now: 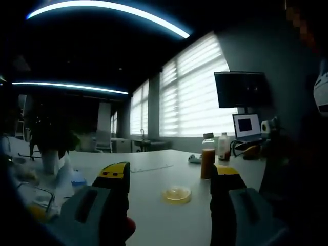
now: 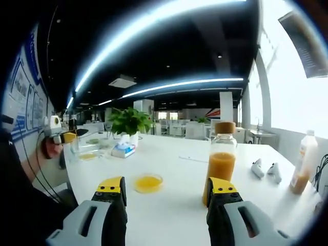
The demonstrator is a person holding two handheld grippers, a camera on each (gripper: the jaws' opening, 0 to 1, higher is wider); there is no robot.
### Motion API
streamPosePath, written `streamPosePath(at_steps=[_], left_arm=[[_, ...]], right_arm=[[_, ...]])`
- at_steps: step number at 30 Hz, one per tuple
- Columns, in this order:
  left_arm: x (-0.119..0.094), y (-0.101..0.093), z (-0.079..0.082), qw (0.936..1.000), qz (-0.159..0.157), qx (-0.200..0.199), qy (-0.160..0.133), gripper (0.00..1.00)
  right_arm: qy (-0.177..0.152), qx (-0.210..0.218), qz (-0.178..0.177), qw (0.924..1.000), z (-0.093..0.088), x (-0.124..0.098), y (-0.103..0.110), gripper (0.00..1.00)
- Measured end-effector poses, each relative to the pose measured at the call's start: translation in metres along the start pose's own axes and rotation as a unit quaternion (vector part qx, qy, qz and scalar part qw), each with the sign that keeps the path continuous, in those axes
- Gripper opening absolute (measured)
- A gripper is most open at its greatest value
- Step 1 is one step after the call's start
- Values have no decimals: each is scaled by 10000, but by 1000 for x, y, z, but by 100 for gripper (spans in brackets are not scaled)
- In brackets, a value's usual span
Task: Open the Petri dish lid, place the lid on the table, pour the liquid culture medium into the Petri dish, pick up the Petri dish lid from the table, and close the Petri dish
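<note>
Right, both grippers, left and right, wide and empty, dish ahead between the jaws, bottle just past the right one's right jaw; a careless reach risks toppling it

My right gripper hovered over the white table with its jaws apart and nothing between them. Ahead of its left jaw I saw the Petri dish, yellow inside, and just beyond its right jaw a cork-stoppered bottle of orange liquid. A potted plant stood farther back, a tissue box in front of it.
</note>
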State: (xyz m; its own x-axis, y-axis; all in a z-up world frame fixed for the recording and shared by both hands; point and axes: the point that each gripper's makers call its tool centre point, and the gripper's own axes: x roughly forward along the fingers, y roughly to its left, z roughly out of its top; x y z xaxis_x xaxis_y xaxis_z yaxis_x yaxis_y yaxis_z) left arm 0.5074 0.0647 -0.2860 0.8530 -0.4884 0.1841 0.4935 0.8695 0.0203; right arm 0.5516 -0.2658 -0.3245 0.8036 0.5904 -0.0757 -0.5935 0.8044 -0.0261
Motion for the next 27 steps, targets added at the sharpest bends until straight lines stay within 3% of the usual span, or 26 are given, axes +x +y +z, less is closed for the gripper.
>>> streamPosePath(at_steps=[27], left_arm=[[3,-6,-3,10000,-65,-4,47,55]], right_arm=[[4,-7,-41,10000,1,-3,-3,57]])
